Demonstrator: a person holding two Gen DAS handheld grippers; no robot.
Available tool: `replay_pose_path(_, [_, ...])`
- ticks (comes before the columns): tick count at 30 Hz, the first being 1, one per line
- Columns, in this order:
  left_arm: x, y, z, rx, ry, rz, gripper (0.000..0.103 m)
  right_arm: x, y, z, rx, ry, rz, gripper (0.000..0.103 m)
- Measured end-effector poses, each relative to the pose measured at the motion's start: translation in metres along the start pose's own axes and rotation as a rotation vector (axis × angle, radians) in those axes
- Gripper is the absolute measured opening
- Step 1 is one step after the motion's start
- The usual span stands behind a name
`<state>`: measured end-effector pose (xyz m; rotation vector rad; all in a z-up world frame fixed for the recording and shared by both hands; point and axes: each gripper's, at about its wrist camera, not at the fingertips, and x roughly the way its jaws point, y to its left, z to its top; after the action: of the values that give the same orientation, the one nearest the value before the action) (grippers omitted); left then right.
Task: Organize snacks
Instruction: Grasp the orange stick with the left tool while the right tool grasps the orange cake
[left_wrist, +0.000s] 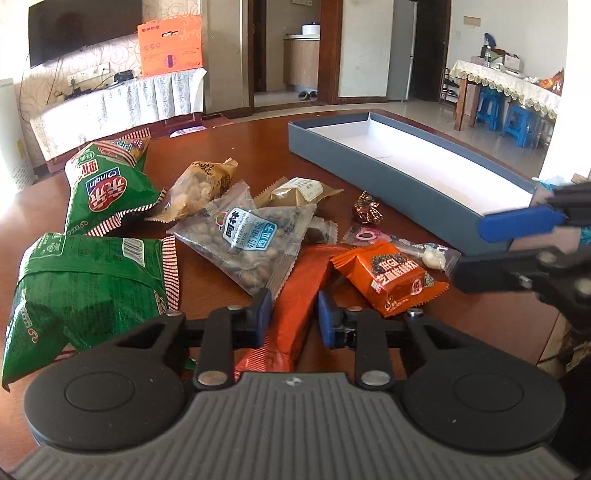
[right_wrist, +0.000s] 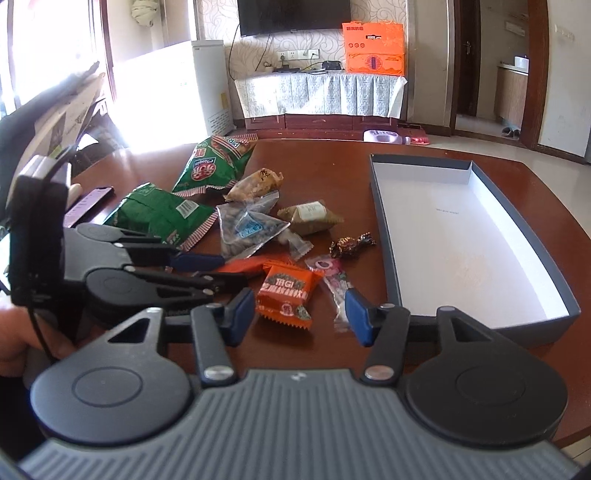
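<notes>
The left tool is seen clamped narrow on a long orange wrapper, which lies flat on the brown counter and runs back between the blue pads. The right tool is held partly open above the counter, nothing between its pads; the small orange snack packet and a clear pink-printed sachet are seen lying just ahead of it. The snacks are heaped to the left of the grey box: two green bags, a clear packet of seeds, a tan pastry pack and a dark foil sweet. The box, white inside, is found open with nothing visible in it, lying near the pile on the counter.
</notes>
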<state>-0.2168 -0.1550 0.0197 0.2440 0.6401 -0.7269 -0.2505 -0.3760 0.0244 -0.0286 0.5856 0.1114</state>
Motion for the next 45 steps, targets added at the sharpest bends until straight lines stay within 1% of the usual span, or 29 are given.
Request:
replay_pose_path(2, [-0.005,0.001,-0.003,0.002,0.002,0.015,0.028,0.008,0.004,0.005,-0.011,0.011,0.002,0.056])
replay_pose_path(6, [-0.018,0.018,-0.012,-0.081,0.016,0.097,0.027,0.024,0.009,0.009,-0.021,0.037,0.009,0.056])
replay_pose_path(10, [-0.020,0.022,-0.014,-0.090,0.017,0.113,0.029,0.037,0.009,0.005,0.012,0.067,0.032,0.056])
replay_pose_path(11, [-0.017,0.021,-0.013,-0.087,0.018,0.112,0.038,0.039,0.010,0.005,0.020,0.075,0.038,0.056])
replay_pose_path(12, [-0.014,0.021,-0.011,-0.082,0.021,0.101,0.051,0.042,0.010,0.005,0.022,0.082,0.040,0.056])
replay_pose_path(14, [-0.007,0.018,-0.008,-0.066,0.027,0.087,0.063,0.047,0.012,0.005,0.015,0.090,0.034,0.056])
replay_pose_path(15, [-0.004,0.016,-0.007,-0.057,0.025,0.081,0.063,0.050,0.012,0.005,0.013,0.094,0.027,0.056])
replay_pose_path(16, [-0.004,0.016,-0.007,-0.056,0.025,0.075,0.063,0.053,0.011,0.006,0.017,0.100,0.025,0.056])
replay_pose_path(17, [-0.003,0.016,-0.006,-0.057,0.026,0.068,0.062,0.056,0.010,0.006,0.023,0.106,0.027,0.050])
replay_pose_path(18, [-0.003,0.016,-0.006,-0.057,0.025,0.064,0.058,0.060,0.009,0.007,0.026,0.114,0.021,0.046])
replay_pose_path(19, [-0.004,0.017,-0.006,-0.056,0.022,0.055,0.053,0.063,0.008,0.007,0.028,0.118,0.020,0.045])
replay_pose_path(20, [-0.004,0.016,-0.007,-0.054,0.018,0.050,0.037,0.064,0.008,0.007,0.023,0.110,0.019,0.043])
replay_pose_path(21, [-0.006,0.017,-0.007,-0.063,0.016,0.044,0.025,0.066,0.009,0.007,0.009,0.108,0.014,0.043])
replay_pose_path(25, [-0.008,0.019,-0.008,-0.091,0.015,0.024,0.024,0.062,0.015,0.003,-0.050,0.101,0.010,0.042])
replay_pose_path(29, [-0.013,0.010,-0.010,-0.046,0.003,0.047,0.024,0.053,0.015,0.001,-0.050,0.093,0.024,0.041])
replay_pose_path(34, [-0.022,0.010,-0.007,-0.061,-0.049,0.057,0.024,0.037,0.016,0.003,-0.058,0.046,0.039,0.041])
replay_pose_path(45, [-0.019,-0.004,0.001,-0.030,-0.081,0.051,0.024,0.023,0.006,0.012,-0.016,-0.005,0.058,0.041])
